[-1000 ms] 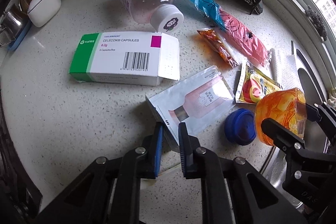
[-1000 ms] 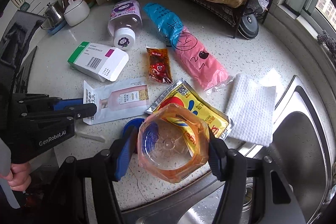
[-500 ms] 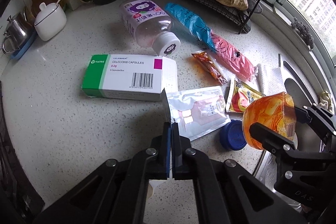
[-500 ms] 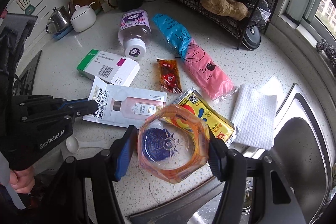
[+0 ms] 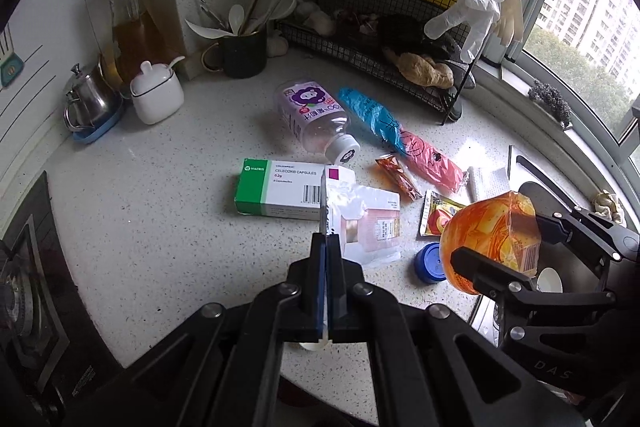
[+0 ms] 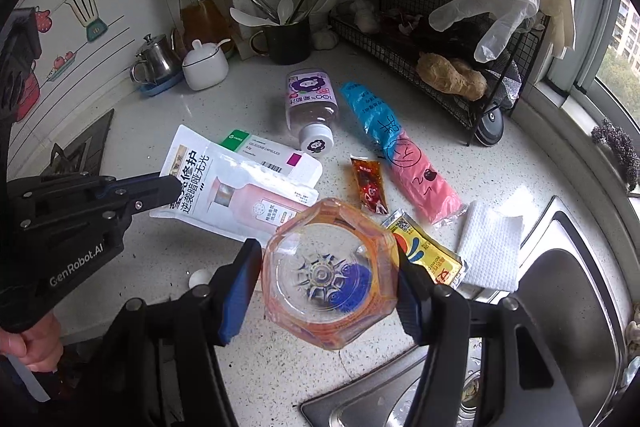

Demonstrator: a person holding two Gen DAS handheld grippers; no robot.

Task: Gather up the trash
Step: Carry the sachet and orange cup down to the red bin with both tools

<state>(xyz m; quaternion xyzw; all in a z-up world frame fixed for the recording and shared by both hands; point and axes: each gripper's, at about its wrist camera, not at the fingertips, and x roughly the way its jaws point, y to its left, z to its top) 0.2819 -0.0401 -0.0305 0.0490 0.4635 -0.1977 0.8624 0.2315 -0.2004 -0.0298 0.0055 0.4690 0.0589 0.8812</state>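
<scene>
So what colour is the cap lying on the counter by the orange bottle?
Blue cap, clearest in the left wrist view.

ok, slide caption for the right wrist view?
Right gripper holds an orange plastic bottle; left gripper pinches a white sachet above the littered counter.

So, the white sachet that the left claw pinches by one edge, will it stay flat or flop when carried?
The white sachet probably flops: it is thin and flat, held only at one edge by the left claw. It looks light, maybe empty. Its glossy film could slip.
</scene>
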